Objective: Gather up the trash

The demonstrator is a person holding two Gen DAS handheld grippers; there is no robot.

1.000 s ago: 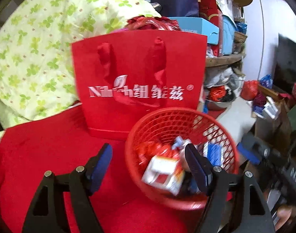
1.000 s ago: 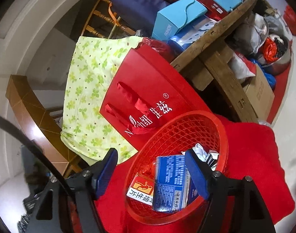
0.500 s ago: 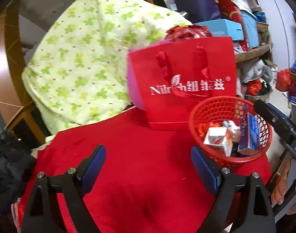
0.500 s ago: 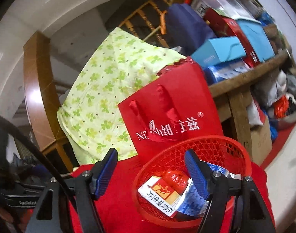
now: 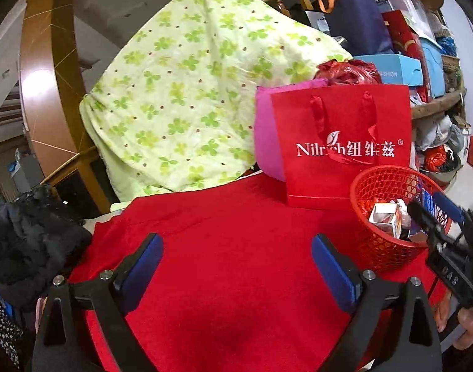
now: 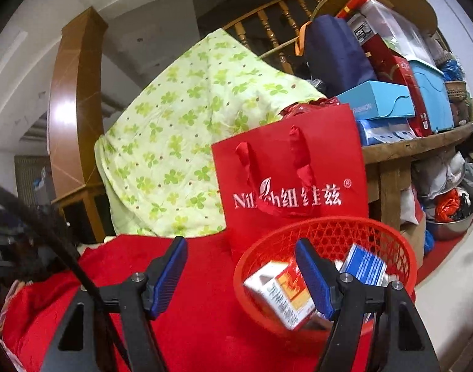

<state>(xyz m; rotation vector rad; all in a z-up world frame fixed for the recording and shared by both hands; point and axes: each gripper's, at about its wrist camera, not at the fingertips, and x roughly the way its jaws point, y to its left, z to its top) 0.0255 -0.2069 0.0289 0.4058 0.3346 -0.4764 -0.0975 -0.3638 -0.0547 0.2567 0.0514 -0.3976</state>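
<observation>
1. Since a second ago, pulled back from the basket (image 5: pixel 388 217): then straddled by the left claw (image 5: pixel 236 266), now off to that claw's right and ahead, beyond its right finger, with bare red cloth (image 5: pixel 224 235) between the jaws.
2. Left claw wide open, gripping nothing.
3. Right claw (image 6: pixel 241 274) likewise wide open and empty; levelled out since the earlier tilted view.
4. Basket just ahead of the right claw's right finger, partly behind it; a white-and-red box (image 6: pixel 279 291) and a blue-striped box (image 6: pixel 365 265) lying inside, the first blurred.
5. Red bag (image 6: pixel 293 179) upright directly behind the basket, ahead of both claws; green-patterned blanket (image 5: pixel 186 93) further back to the left.
6. In the left view, right claw's dark body (image 5: pixel 447 241) covering the basket's right rim; other contents hard to make out.
7. Basket's near rim hidden behind the right finger in the right view.
</observation>
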